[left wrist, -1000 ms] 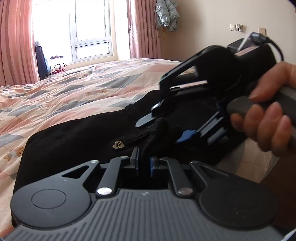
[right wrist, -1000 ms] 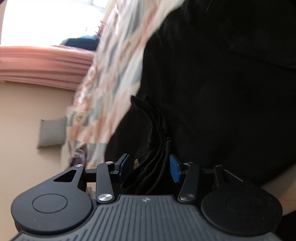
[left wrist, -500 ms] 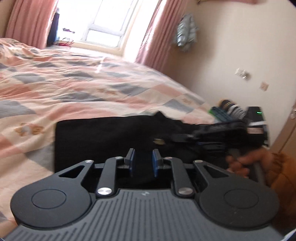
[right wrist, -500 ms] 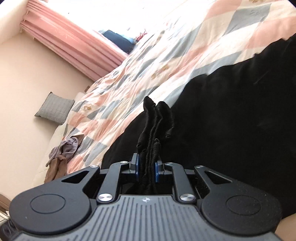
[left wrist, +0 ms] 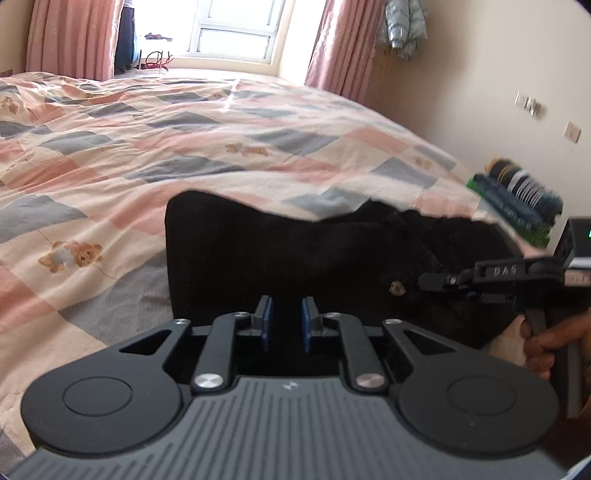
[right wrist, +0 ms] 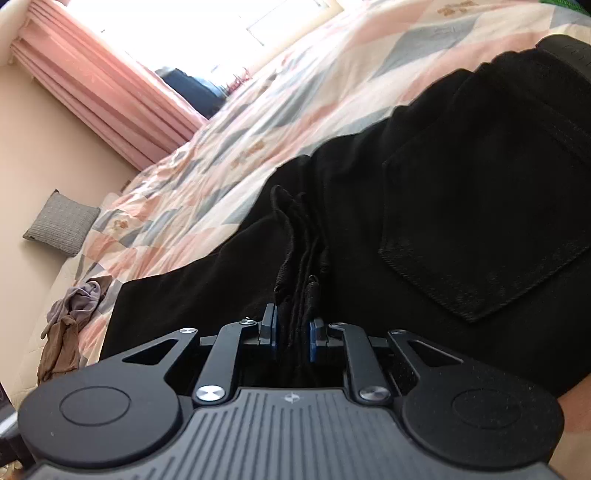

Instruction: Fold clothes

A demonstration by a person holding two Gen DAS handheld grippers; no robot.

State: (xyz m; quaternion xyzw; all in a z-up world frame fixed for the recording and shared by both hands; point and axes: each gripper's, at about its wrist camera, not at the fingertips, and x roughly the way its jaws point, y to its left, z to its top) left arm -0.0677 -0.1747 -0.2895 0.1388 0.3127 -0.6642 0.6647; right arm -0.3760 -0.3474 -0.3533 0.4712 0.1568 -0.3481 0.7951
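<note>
Garment: I see a pair of black denim trousers (left wrist: 295, 254) lying across the lower middle of the left wrist view; in the right wrist view they fill the right half of the frame, a stitched back pocket (right wrist: 480, 236) at centre right.
Bed: the trousers rest on a bed with a pink, grey and cream checked quilt (left wrist: 147, 147) that runs to the upper left of the left wrist view.
Right gripper: my right gripper (right wrist: 291, 334) sits at bottom centre of its own view, blue pads (right wrist: 271, 332) clamped tight on a bunched fold of the black fabric that stands up between them.
Right gripper, other view: it also shows at the right edge of the left wrist view, its tip on the garment beside a small brass button (left wrist: 397, 288), a hand (left wrist: 550, 343) around its handle.
Left gripper: my left gripper (left wrist: 286, 325) is at bottom centre of its view, pads close together with a narrow gap; against the black cloth behind I cannot tell whether anything is pinched there.
Surroundings: pink curtains (left wrist: 70, 37) flank a bright window (left wrist: 232, 33) at the top; a grey square cushion (right wrist: 62, 229) and crumpled grey-brown clothing (right wrist: 70, 321) sit at the left of the right wrist view.
</note>
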